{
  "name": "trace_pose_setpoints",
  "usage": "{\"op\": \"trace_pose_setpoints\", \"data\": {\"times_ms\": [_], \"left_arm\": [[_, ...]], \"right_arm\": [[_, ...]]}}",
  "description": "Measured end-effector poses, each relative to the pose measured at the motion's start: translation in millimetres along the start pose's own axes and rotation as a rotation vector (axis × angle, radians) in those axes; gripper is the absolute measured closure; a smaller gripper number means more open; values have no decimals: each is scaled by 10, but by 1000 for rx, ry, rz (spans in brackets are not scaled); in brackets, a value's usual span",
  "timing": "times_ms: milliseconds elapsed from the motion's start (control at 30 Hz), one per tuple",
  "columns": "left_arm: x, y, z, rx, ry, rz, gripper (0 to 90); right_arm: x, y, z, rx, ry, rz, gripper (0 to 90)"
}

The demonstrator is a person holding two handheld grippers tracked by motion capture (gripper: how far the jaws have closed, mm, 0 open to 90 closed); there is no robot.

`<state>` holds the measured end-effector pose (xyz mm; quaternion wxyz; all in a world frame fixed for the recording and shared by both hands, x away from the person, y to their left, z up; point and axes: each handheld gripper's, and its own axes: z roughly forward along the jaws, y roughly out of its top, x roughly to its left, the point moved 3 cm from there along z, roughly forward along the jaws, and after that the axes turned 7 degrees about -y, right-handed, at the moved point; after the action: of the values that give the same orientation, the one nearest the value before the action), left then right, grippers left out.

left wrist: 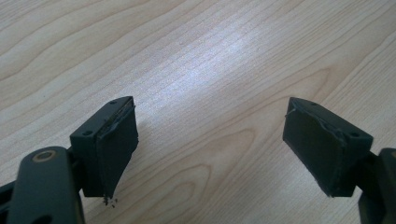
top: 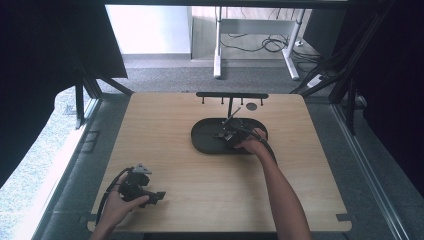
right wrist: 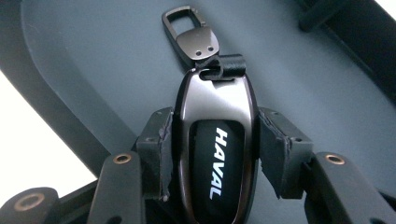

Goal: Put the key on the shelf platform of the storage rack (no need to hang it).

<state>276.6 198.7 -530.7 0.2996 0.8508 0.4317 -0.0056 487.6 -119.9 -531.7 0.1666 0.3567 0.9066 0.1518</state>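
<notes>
Both jaws of the right gripper [right wrist: 212, 154] are closed on the sides of a car key fob [right wrist: 215, 149], with the pads pressing its glossy shell just below its upper half. Its metal clip [right wrist: 190, 32] and short black loop [right wrist: 224, 66] project forward beyond the pads. In the high view the right gripper [top: 234, 134] hangs over the dark oval tray [top: 205, 142], which sits toward the far edge of the desk [top: 210, 195], near the middle of that edge. A black hook rack [top: 231, 95] rises from the tray, its bar running along the desk's far edge; the small pegs under it are hard to make out, so whether any is occupied cannot be told. The left gripper [top: 150, 194] rests near the near left corner of the desk with its jaws spread wide and nothing between them; its own view shows bare wood grain between the pads [left wrist: 116, 144]. Risk assessment: the fob shell is smooth and rounded, so it may slip or rotate between the pads if the grip loosens or the wrist tilts sharply. The free-hanging clip may catch on the rack post or tray rim during travel, pulling the fob askew. A release too high above the tray could make the fob bounce or scratch.
</notes>
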Motion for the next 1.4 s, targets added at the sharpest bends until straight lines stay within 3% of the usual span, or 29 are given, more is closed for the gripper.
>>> {"op": "trace_pose_setpoints", "data": {"times_ms": [267, 400, 733, 967, 1100, 1367, 1400], "left_arm": [[1, -2, 1, 1, 0, -1, 182], [-2, -1, 5, -6, 0, -9, 182], [-12, 4, 14, -2, -2, -1, 182], [-37, 14, 18, -3, -9, 5, 182], [-36, 13, 12, -4, -8, 3, 182], [-35, 14, 2, -9, -6, 2, 182], [-36, 14, 1, -7, -6, 3, 182]], "right_arm": [[3, -13, 34, -5, -21, 4, 473], [13, -14, 20, -4, -21, 22, 414], [70, -65, -302, -104, -27, 43, 384], [178, -217, -546, -170, -8, 29, 384], [259, -371, -718, -231, 30, 69, 424], [383, -621, -879, -280, 55, 78, 426], [430, -713, -925, -300, 90, 92, 426]]}}
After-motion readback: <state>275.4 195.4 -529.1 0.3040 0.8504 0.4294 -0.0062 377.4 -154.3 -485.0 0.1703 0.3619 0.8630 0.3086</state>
